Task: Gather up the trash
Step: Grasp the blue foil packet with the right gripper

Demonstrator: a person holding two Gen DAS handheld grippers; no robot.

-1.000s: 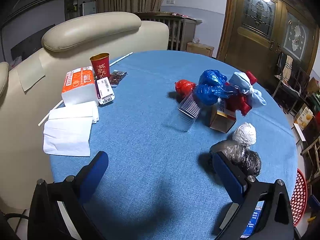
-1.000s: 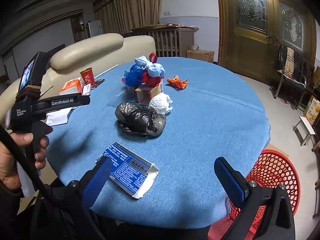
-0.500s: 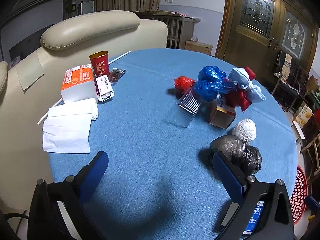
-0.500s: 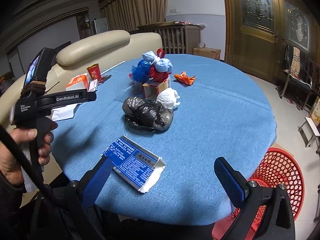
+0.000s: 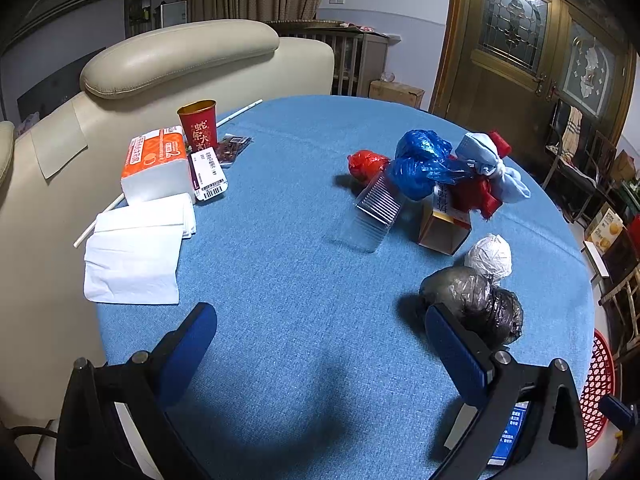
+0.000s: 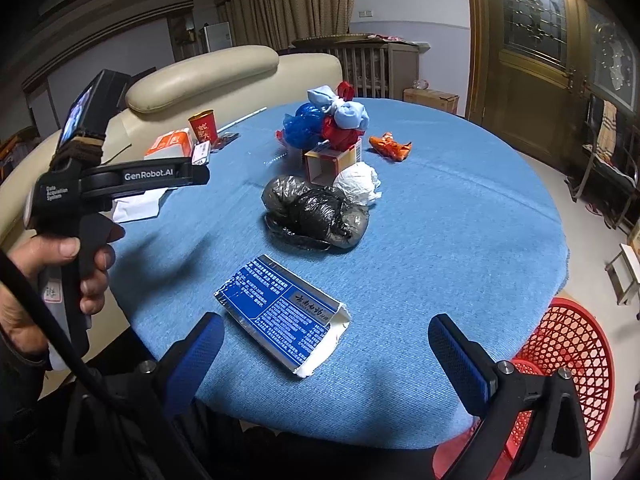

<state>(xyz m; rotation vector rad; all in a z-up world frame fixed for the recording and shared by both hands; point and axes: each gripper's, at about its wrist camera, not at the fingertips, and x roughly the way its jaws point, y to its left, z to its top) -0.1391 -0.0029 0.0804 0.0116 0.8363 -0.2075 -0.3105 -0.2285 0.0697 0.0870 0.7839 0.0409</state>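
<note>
A round table [image 6: 460, 208] under a blue cloth is strewn with trash, none of it yet collected. Over the last second the right gripper [image 6: 326, 348] has been brought closer to the table, so that a flattened blue box [image 6: 280, 320] now lies between and just ahead of its spread, empty jaws; this is judged to be the first piece to be picked up. The left gripper [image 5: 320, 344] has barely shifted and is held above bare cloth, its jaws also spread and empty, with a black bag [image 5: 476, 300] just beyond its finger at 3 o'clock. Only the right view shows the red basket [image 6: 568, 348] in full, on the floor at 4 o'clock beside the table edge, and the hand [image 6: 60, 276] gripping the left tool. Only the left view shows clearly the tissues [image 5: 136, 256] and red cup [image 5: 198, 126] at 10 o'clock.
</note>
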